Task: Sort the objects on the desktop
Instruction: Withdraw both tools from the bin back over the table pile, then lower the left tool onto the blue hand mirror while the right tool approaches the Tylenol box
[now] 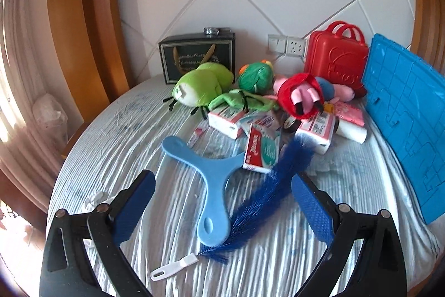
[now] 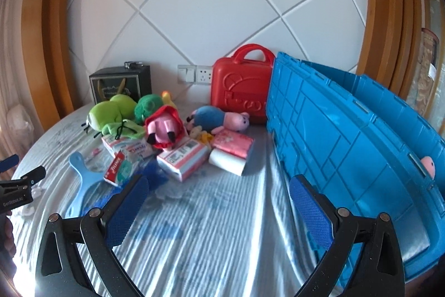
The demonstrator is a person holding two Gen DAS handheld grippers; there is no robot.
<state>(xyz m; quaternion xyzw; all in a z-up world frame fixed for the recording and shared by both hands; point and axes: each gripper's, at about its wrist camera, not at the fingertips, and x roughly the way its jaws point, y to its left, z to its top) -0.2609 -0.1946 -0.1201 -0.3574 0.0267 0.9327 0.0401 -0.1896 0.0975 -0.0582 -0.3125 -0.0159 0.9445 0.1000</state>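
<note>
My left gripper [image 1: 222, 191] is open and empty, just above a light blue Y-shaped plastic piece [image 1: 214, 185] and a dark blue bristle brush [image 1: 267, 185] with a white handle. Behind them lie a toothpaste box [image 1: 261, 149], tissue packs [image 1: 317, 130], green plush toys [image 1: 203, 85] and a red and pink plush [image 1: 300, 96]. My right gripper [image 2: 219, 194] is open and empty over bare bedsheet, left of the blue crate [image 2: 347, 141]. A pink plush [image 2: 428, 163] lies inside the crate. A blue-bodied pig plush [image 2: 219, 118] lies by the red case [image 2: 242, 85].
The striped sheet [image 2: 208, 227] covers the surface. A dark gift box [image 1: 197, 57] stands at the back by the padded wall. Wall sockets [image 1: 286, 45] sit behind the toys. A pink pack [image 2: 233, 144] and a white roll [image 2: 228, 162] lie near the crate.
</note>
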